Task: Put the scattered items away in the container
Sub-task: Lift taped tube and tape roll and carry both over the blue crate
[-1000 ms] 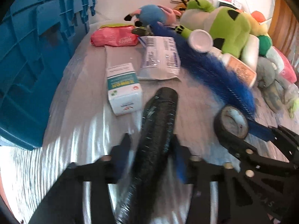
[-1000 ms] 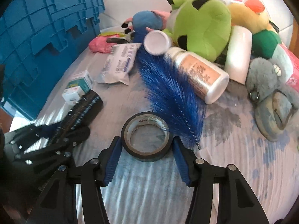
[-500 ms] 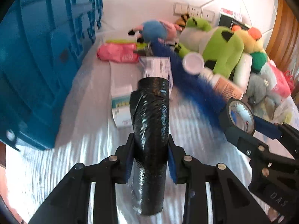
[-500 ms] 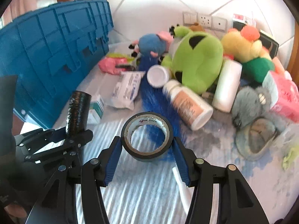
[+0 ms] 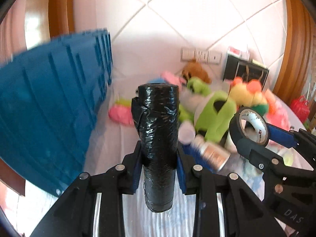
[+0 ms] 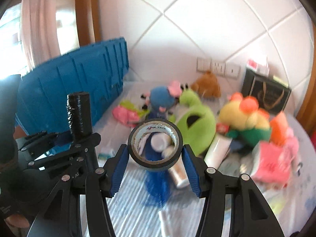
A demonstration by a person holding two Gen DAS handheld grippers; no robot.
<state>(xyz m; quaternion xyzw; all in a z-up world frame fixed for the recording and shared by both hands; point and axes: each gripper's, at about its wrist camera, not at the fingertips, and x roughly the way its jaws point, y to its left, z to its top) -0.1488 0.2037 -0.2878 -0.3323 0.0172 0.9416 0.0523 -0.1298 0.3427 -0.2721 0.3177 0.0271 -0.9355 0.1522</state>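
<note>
Black roll (image 5: 157, 138) and tape ring (image 6: 155, 143) now raised off bed, blue crate (image 5: 49, 106) nearer

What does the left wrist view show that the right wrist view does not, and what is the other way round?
Only the left wrist view shows a red bag at the far right edge, and the full length of the black roll between the left gripper fingers.

Only the right wrist view shows the window at far left, the blue plush, and the blue feathery item seen through the tape roll held by the right gripper.

Both show the blue crate, the green plush and the wall sockets.
</note>
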